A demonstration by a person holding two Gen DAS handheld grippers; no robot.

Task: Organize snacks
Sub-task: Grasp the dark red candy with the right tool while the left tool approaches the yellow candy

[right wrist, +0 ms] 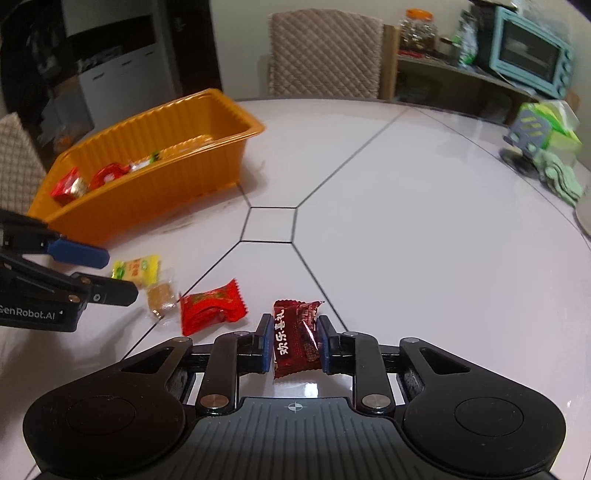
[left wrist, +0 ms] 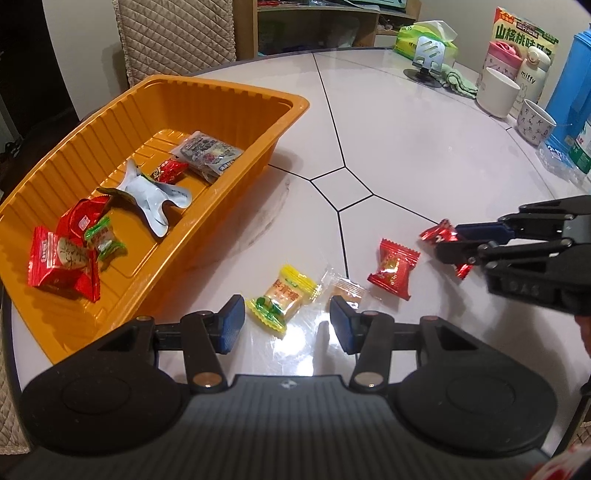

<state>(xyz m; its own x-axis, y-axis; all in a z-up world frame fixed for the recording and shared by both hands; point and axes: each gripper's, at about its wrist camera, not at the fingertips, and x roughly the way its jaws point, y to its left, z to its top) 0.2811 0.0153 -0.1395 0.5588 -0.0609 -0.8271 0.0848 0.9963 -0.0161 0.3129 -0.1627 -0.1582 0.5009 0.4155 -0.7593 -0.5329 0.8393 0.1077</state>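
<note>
My right gripper [right wrist: 294, 341] is shut on a dark red candy packet [right wrist: 295, 332], pads pressing both its sides just above the white table. In the left wrist view that packet [left wrist: 441, 234] sits in the right gripper [left wrist: 448, 242] at the right edge. My left gripper [left wrist: 288, 317] is open, low over the table, with a yellow candy [left wrist: 282, 301] lying just ahead between its fingers, untouched. Beside it lie a clear-wrapped brown candy [left wrist: 345, 290] and a bright red candy [left wrist: 394, 267]. The orange tray [left wrist: 221, 88] on the left holds several wrapped snacks.
Along the table's far right stand two cups [left wrist: 496, 92], a blue jug [left wrist: 570, 85], a snack box [left wrist: 524, 33], a tissue pack [left wrist: 424, 37], a phone stand [left wrist: 426, 55] and a green cloth [left wrist: 460, 81]. Padded chairs [right wrist: 325, 55] and a shelf with a toaster oven [right wrist: 532, 55] stand behind.
</note>
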